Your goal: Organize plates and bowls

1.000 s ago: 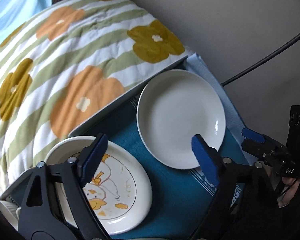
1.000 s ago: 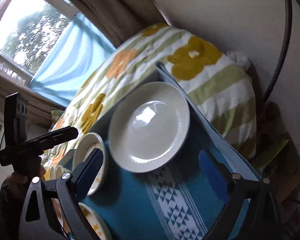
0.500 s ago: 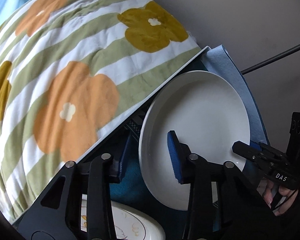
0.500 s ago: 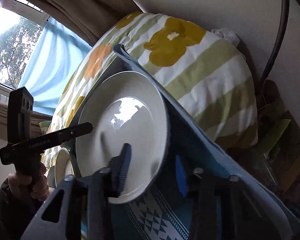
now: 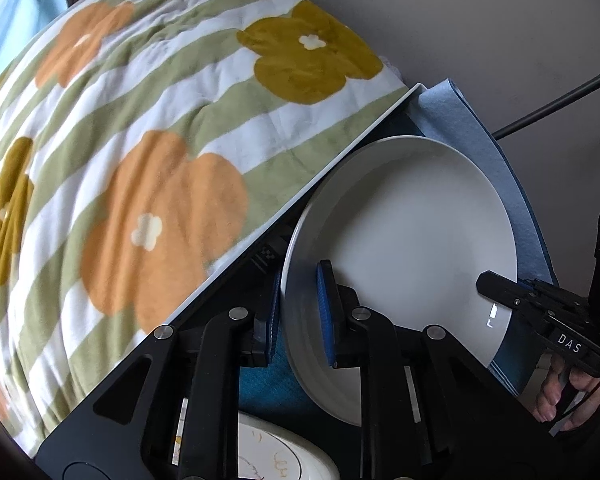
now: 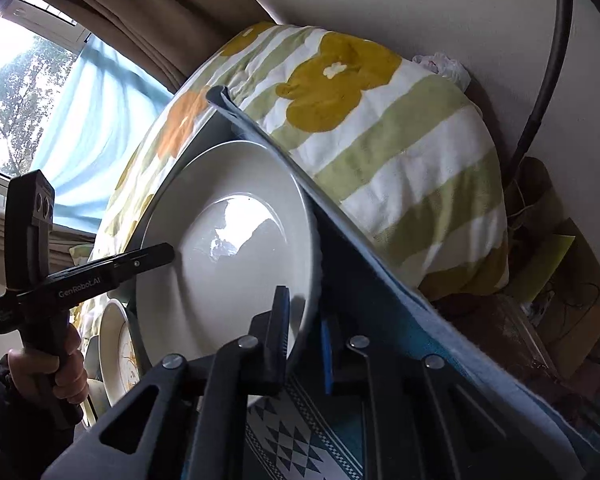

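We are noting daylight flaring at the window (image 6: 16, 92) upper left, glare on the plate (image 6: 236, 236), fisheye-bent edges.

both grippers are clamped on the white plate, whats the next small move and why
Probably lift the white plate straight up a little, both hands together. The left gripper and the right gripper each pinch its rim on opposite sides, and it sits low over the blue cloth, so it needs clearance before moving toward the patterned plate.
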A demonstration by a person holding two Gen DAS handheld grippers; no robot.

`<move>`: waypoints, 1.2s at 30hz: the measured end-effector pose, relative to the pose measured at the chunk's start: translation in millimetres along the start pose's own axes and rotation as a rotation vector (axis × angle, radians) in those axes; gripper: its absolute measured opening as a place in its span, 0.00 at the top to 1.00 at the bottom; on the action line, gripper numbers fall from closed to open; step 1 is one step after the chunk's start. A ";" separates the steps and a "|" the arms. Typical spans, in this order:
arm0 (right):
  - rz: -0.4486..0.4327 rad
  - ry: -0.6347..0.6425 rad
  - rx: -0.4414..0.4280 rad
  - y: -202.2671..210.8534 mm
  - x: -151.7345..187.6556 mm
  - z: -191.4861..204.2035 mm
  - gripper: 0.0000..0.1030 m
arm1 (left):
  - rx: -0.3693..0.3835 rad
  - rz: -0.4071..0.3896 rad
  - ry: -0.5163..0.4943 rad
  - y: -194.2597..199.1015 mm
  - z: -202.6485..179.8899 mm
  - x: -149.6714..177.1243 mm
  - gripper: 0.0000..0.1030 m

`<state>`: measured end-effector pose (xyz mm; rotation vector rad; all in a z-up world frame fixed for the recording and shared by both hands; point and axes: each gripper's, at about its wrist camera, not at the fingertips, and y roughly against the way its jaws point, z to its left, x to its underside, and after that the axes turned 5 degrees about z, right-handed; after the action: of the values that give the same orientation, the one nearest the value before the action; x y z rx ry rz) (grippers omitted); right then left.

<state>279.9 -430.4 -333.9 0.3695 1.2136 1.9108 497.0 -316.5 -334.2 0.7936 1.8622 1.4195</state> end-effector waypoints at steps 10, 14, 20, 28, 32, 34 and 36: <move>-0.028 0.040 -0.003 22.0 -2.3 9.9 0.88 | -0.026 -0.039 0.028 29.7 -8.6 17.1 0.85; -0.046 0.076 -0.009 40.5 -0.3 21.6 0.88 | -0.029 -0.079 0.046 55.7 -12.9 29.0 0.85; -0.079 0.160 -0.029 78.6 12.4 48.9 0.88 | -0.059 -0.164 0.077 111.0 -22.3 58.3 0.85; -0.085 0.281 -0.056 123.2 50.9 87.7 0.88 | -0.092 -0.248 0.135 176.0 -33.6 129.7 0.86; -0.064 0.326 -0.073 132.6 83.0 102.6 0.88 | -0.102 -0.271 0.187 195.4 -31.8 183.7 0.86; -0.043 0.349 -0.074 132.3 102.7 109.7 0.88 | -0.108 -0.273 0.213 199.5 -30.8 211.6 0.86; -0.018 0.360 -0.083 130.0 118.5 112.8 0.88 | -0.112 -0.269 0.251 201.2 -27.7 242.8 0.86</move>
<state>213.8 -296.1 -188.1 -0.0339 1.3531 2.0629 344.3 -95.3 -167.1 0.3063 1.9677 1.4848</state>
